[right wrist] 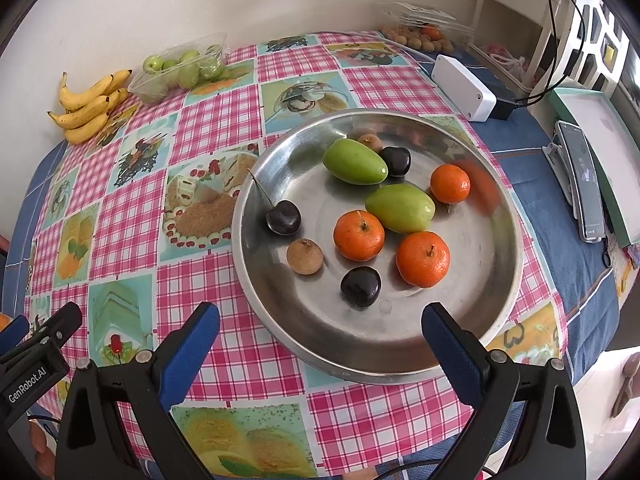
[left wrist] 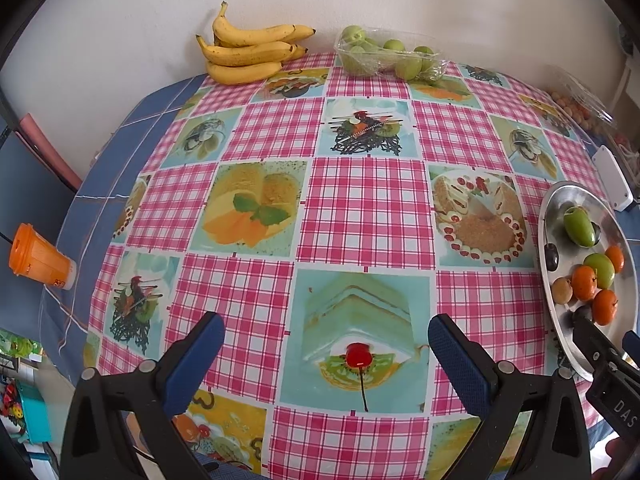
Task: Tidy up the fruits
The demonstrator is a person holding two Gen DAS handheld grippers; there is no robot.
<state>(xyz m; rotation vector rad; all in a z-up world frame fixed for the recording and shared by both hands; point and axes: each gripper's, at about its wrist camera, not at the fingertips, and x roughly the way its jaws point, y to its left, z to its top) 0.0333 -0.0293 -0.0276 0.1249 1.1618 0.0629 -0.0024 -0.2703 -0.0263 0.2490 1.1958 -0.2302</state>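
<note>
A round metal tray (right wrist: 360, 356) sits on the checked tablecloth and holds three oranges (right wrist: 359, 235), two green fruits (right wrist: 400, 208), three dark cherries (right wrist: 360, 286) and two brown longans (right wrist: 305, 256). My right gripper (right wrist: 320, 320) is open and empty, hovering at the tray's near rim, just short of the nearest cherry. My left gripper (left wrist: 326, 332) is open and empty over the cloth, left of the tray (left wrist: 560, 320). Bananas (left wrist: 248, 54) and a clear box of green fruits (left wrist: 384, 54) lie at the far edge by the wall.
A white box (right wrist: 464, 86) with a cable and a clear box of longans (right wrist: 420, 30) stand behind the tray. A phone on a stand (right wrist: 582, 178) is at the right. An orange cup (left wrist: 38, 256) lies left of the table.
</note>
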